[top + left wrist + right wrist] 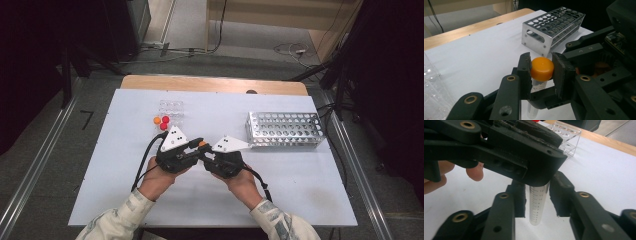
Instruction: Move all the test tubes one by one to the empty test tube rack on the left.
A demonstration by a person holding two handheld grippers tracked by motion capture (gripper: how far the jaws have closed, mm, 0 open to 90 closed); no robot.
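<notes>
While both grippers meet over the middle of the white table, a capped tube hangs between them.

The left gripper clamps the tube's orange cap; the right gripper brackets the graduated tube with slight gaps, near the metal rack.

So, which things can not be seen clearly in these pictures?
- Tube top: right gripper view, covered by the left gripper.
- Tube bottom: left gripper view, cut by the lower edge.
- Right gripper grip on the tube: jaws flank it, contact unclear.
- Clear rack contents: high view, too small.
</notes>
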